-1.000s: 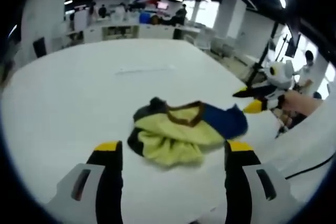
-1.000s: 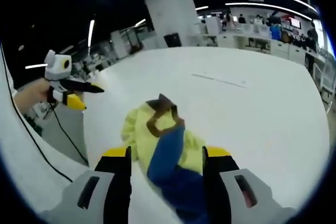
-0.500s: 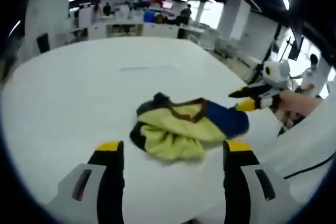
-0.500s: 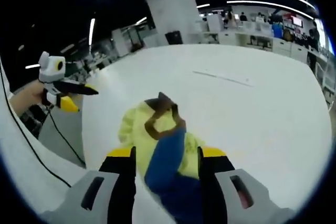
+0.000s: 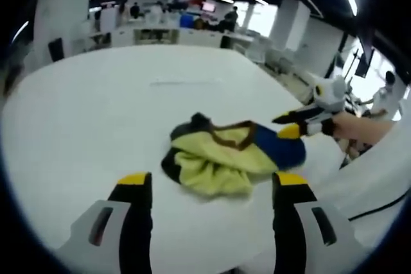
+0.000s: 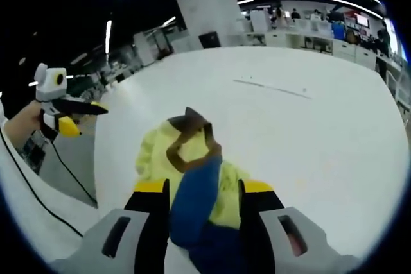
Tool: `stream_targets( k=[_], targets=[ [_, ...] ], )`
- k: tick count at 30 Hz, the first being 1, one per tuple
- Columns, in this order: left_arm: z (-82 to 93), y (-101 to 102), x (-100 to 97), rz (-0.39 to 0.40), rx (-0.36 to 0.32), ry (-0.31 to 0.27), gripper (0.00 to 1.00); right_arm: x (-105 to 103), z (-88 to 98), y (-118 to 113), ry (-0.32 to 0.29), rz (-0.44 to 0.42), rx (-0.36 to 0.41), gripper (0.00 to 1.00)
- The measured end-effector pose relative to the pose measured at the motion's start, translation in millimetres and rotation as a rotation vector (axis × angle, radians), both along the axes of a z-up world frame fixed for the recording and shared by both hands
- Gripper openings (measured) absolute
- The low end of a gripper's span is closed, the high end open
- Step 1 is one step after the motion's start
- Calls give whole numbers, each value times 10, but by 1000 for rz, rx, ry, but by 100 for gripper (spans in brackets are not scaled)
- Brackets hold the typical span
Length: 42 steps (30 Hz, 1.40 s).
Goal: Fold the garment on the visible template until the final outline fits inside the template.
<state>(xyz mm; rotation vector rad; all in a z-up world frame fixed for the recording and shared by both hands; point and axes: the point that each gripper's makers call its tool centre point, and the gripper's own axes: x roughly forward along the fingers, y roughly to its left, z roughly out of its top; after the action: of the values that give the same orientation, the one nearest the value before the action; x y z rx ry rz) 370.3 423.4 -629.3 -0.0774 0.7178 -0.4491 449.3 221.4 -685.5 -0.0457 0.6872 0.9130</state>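
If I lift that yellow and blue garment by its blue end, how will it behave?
The garment lies crumpled in soft folds on the white table, so it will probably droop and unfold rather than hold its shape. It looks thin and likely light. The blue end sits between the right tool's jaws, so a pinch there may drag the rest along.

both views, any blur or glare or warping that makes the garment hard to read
Left gripper view: soft all over, fisheye bends the white table edge, ceiling strip lights flare; the garment is still readable. Right gripper view: the garment blurs where its blue part lies between the right gripper jaws; the background is curved and hazy.
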Motion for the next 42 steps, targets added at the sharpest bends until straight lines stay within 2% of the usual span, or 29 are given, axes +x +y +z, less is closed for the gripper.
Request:
stream_targets(
  k=[26, 36, 39, 42],
  targets=[
    [40, -50, -41, -20, 22, 9, 72, 38, -197, 86, 35, 33, -13, 29],
    [105, -168, -48, -35, -22, -8, 72, 48, -242, 77, 50, 39, -11, 24],
    [115, -200, -47, -43, -17, -9, 72, 58, -221, 115, 39, 53, -5, 20],
    [116, -210, -43, -44, -16, -11, 71, 71, -197, 139, 26, 55, -6, 11]
  ],
)
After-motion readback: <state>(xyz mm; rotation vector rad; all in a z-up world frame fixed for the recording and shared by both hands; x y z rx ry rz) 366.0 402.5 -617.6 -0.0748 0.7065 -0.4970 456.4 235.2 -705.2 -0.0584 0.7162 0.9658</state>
